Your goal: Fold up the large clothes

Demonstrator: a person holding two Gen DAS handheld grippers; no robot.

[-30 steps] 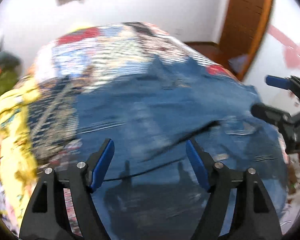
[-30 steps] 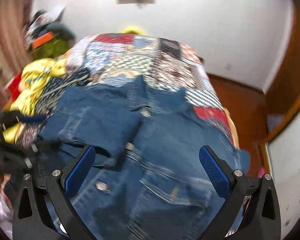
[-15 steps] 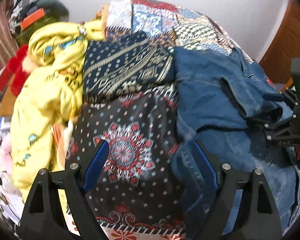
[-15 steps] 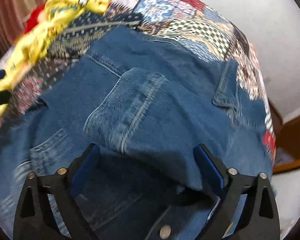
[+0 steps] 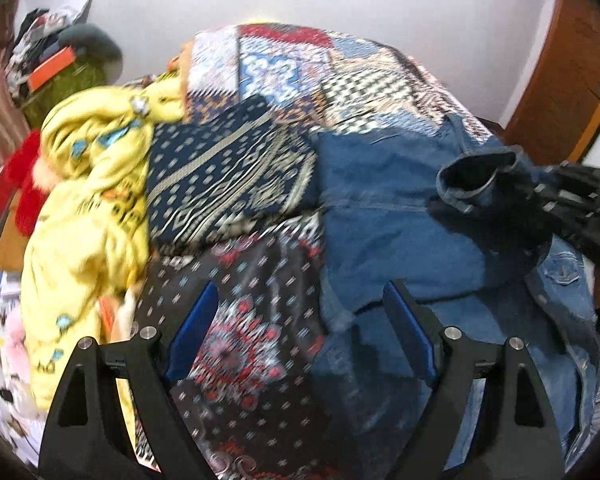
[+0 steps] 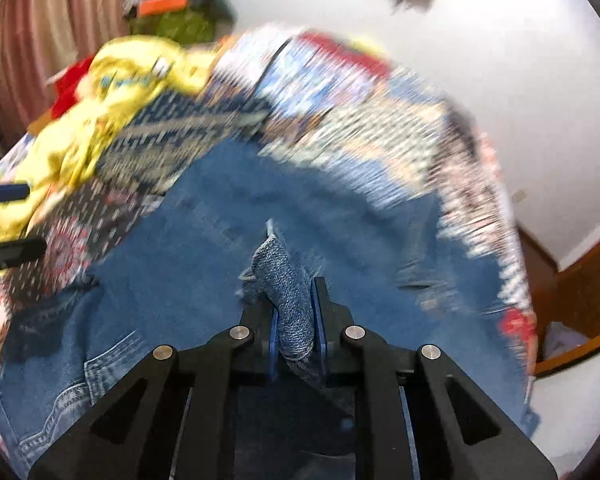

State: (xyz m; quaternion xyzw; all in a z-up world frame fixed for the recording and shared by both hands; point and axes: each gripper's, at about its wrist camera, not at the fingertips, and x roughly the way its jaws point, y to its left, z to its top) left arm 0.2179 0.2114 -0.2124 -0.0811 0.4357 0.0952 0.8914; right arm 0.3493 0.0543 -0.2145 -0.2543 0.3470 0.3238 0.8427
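A blue denim jacket (image 5: 380,208) lies spread on the bed, and it fills the middle of the right wrist view (image 6: 360,232). My right gripper (image 6: 296,300) is shut on a bunched fold of the denim that sticks up between its pads. In the left wrist view, the right gripper (image 5: 572,200) holds a sleeve cuff (image 5: 476,176) lifted above the jacket. My left gripper (image 5: 300,288) stands open over the jacket's left edge and a dark flowered cloth (image 5: 252,344), with nothing pinched. It also shows at the left edge of the right wrist view (image 6: 8,220).
A patchwork bedspread (image 5: 340,76) covers the bed. A folded navy patterned cloth (image 5: 228,176) and a crumpled yellow garment (image 5: 84,208) lie left of the jacket. A cluttered green pile (image 5: 64,76) stands at the back left; a wooden door frame (image 5: 560,80) is at the right.
The right jaws went from wide open to shut on a fold of denim. The left gripper shifted to the jacket's left edge and stayed open.
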